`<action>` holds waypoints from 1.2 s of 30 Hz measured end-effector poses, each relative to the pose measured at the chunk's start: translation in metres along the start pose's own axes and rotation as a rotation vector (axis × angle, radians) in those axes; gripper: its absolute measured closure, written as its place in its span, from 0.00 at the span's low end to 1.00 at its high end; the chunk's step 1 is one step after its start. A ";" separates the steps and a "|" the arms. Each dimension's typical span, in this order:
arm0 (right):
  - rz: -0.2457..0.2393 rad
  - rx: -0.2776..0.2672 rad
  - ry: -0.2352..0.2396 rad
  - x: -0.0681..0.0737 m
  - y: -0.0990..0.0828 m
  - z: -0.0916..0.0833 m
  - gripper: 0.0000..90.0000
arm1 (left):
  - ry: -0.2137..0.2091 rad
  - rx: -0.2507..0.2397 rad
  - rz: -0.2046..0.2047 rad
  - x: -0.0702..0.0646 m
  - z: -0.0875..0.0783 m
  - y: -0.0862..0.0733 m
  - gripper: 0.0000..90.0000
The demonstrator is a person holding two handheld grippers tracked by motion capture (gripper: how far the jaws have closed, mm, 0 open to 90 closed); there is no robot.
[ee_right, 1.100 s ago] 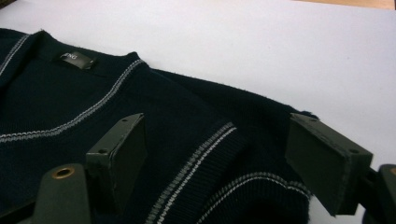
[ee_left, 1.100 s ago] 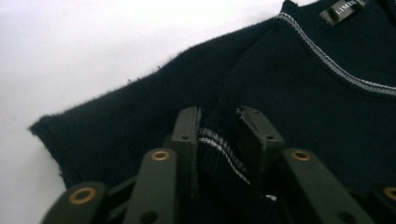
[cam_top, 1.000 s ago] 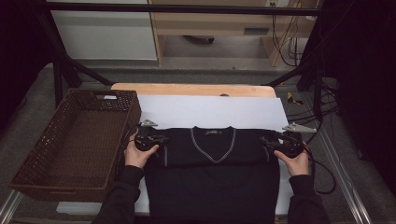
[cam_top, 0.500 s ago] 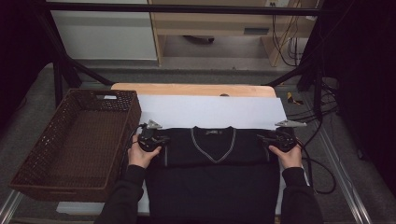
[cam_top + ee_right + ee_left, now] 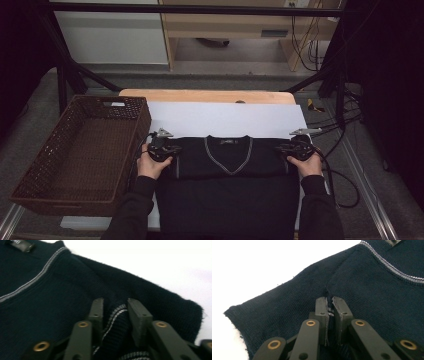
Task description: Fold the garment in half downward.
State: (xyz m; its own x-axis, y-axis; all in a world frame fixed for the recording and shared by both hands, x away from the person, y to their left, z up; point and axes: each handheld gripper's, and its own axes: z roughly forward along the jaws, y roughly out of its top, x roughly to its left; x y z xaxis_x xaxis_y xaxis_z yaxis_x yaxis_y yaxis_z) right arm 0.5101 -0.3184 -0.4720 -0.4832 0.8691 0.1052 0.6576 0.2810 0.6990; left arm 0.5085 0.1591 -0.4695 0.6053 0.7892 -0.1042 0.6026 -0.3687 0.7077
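I see a dark navy V-neck sweater (image 5: 227,170) lying flat on the white surface (image 5: 225,117), collar away from me, its neckline trimmed with a thin pale stripe. Its upper part is folded into a band across the body. Striped cuffs bunch at both shoulders.

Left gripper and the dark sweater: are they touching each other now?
Touching. In the left gripper view, the left gripper has its jaws nearly closed on a pinched fold of the navy V-neck sweater, with knit fabric squeezed between them.
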 end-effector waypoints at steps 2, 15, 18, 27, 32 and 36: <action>-0.007 0.012 0.016 0.001 0.001 -0.001 0.84 | 0.001 0.000 0.001 0.000 0.000 0.000 0.91; -0.045 -0.064 -0.004 0.010 0.010 -0.026 0.88 | 0.026 -0.120 -0.023 -0.002 -0.028 0.017 0.93; -0.056 -0.099 -0.004 0.014 0.015 -0.036 0.88 | 0.033 -0.159 -0.007 -0.006 -0.041 0.026 0.93; -0.091 -0.214 0.013 0.034 0.017 -0.079 0.88 | 0.041 -0.206 0.034 -0.014 -0.074 0.030 0.93; -0.104 -0.240 0.031 0.047 0.009 -0.105 0.88 | 0.021 -0.228 0.074 -0.028 -0.093 0.026 0.93; -0.124 -0.240 0.048 0.058 -0.001 -0.121 0.88 | 0.012 -0.238 0.106 -0.041 -0.106 0.019 0.93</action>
State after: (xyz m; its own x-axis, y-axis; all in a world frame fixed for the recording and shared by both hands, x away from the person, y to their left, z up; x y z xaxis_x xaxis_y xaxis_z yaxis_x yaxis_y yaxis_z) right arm 0.4112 -0.3178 -0.3809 -0.5821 0.8122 0.0382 0.4391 0.2745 0.8555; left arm 0.4405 0.1720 -0.3774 0.6515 0.7585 -0.0137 0.3959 -0.3246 0.8590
